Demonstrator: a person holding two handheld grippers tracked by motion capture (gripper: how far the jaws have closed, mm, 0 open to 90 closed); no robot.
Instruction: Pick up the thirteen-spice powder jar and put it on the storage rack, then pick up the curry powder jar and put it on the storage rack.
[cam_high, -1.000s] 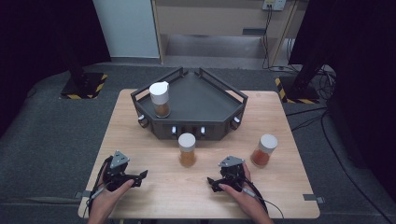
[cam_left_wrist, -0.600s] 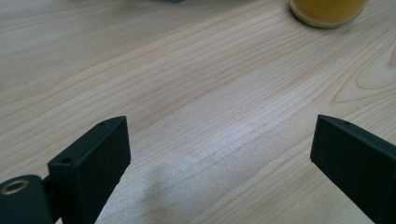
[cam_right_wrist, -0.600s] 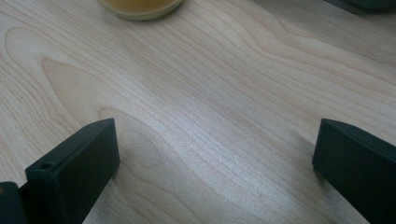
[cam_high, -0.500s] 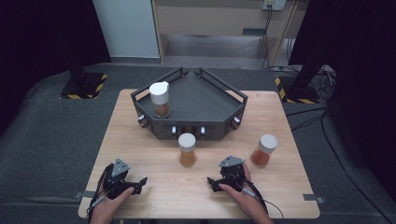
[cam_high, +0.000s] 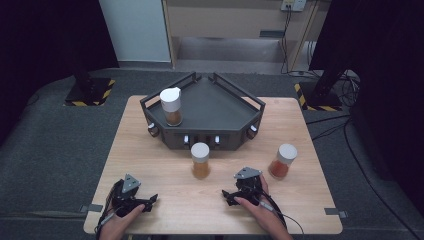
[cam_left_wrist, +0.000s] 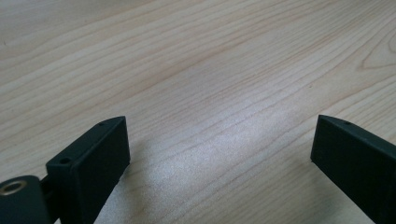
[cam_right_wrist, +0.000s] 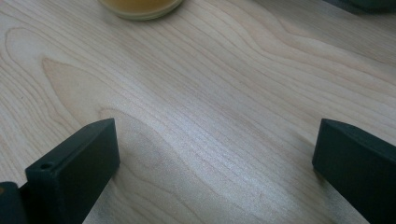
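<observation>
Surface (cam_high: 150, 150): pale wood, dark tray (cam_high: 235, 107) at the back.
Middle jar (cam_high: 200, 160): probably light, rigid, slippery; grip the body below its white lid.
Left hand-held gripper (cam_high: 150, 201): spread, empty.
Right hand-held gripper (cam_high: 227, 196): spread, empty.

A clear jar with a white lid (cam_high: 200, 160) stands upright on the wooden counter (cam_high: 165, 165), just in front of the middle of the dark tray's (cam_high: 220, 102) front wall, its lower half filled with an orange-brown stuff; in the right gripper view its rounded base (cam_right_wrist: 140, 7) shows at the top edge. A second jar of the same make (cam_high: 282, 161), holding a redder filling, stands upright to its right, well apart from it and clear of the tray. A third jar (cam_high: 171, 106), taller-looking with a white lid and brown contents, stands upright inside the tray at its left side.
</observation>
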